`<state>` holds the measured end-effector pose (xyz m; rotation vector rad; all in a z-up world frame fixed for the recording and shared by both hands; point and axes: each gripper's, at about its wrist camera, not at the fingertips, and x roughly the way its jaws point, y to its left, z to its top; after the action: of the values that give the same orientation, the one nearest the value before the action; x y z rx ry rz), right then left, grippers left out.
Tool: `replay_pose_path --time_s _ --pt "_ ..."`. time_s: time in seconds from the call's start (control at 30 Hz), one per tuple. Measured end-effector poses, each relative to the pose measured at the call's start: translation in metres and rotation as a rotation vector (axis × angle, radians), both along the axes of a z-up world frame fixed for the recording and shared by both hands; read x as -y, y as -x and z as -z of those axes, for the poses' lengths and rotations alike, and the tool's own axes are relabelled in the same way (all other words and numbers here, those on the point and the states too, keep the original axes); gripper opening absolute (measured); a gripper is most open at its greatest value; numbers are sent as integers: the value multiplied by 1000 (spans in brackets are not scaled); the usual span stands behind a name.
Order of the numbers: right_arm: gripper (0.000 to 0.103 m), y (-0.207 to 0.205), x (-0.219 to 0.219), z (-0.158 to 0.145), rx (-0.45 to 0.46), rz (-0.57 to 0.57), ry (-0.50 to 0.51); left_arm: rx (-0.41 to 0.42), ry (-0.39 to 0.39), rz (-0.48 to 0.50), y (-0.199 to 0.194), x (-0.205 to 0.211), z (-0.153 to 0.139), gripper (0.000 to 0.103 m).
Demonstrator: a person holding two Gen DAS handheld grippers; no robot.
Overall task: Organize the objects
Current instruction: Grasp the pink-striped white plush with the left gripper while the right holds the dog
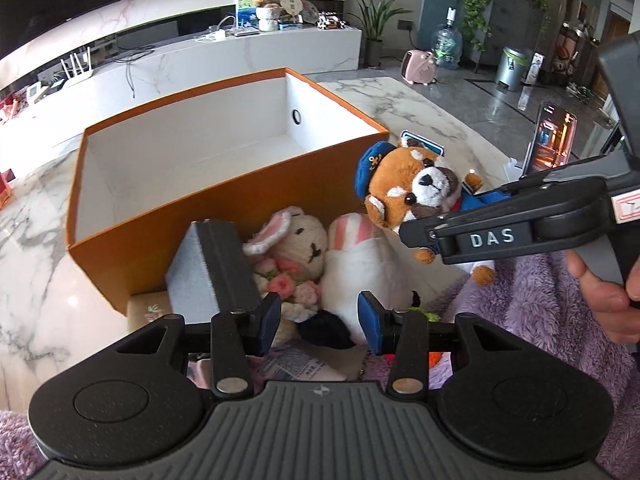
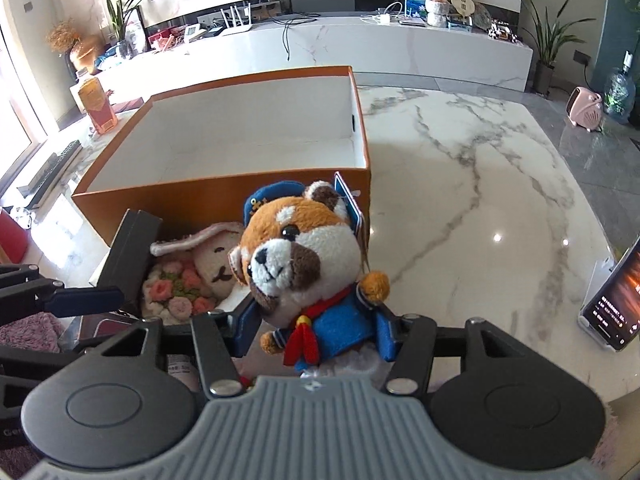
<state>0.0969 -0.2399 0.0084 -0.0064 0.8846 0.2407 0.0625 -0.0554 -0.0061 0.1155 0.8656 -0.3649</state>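
plush: we are holding the sailor-suited red panda plush (image 2: 304, 276) above the table edge, just in front of the orange box (image 2: 224, 208).
right gripper (image 2: 316, 332): its pads are pressing the plush's blue body from both sides.
left gripper (image 1: 318, 320): we are keeping it half open, gripping nothing, over the white bunny plush (image 1: 300, 240) beside a grey box (image 1: 200, 276).
table: the marble table (image 2: 480, 184) is carrying the box and a propped phone (image 2: 616, 304).

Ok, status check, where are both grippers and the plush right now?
Right gripper shut on sailor plush. Left gripper open, over rabbit plush. Orange box empty, path clear.
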Motion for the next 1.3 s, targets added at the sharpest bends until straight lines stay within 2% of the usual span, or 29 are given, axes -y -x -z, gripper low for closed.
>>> replay_pose_path --time_s 0.17,0.27,0.37,0.5,0.7,0.93,1.03,1.2,1.3 --pt "58 -7 10 11 -45 25 -24 -23 16 31 -13 13 4 50" --pt "59 -10 16 16 -59 39 -29 -34 -3 68 -23 27 7 51" --pt "59 -14 24 19 -70 61 -43 -65 -65 127 -34 43 16 62" --pt "59 -19 32 26 -87 76 -59 -109 -124 135 -47 56 29 65" --pt "59 -23 32 35 -112 63 -77 -158 -118 144 -59 63 43 78" --pt "60 -30 29 42 -130 55 -82 -163 -136 148 -66 70 55 86" --pt "59 -30 26 45 -134 46 -73 -156 -137 143 -66 72 57 86" --pt "59 -29 26 43 -128 46 -66 -142 -128 130 -64 70 56 76" --pt "58 -24 22 38 -106 39 -43 -137 -104 112 -61 66 52 74"
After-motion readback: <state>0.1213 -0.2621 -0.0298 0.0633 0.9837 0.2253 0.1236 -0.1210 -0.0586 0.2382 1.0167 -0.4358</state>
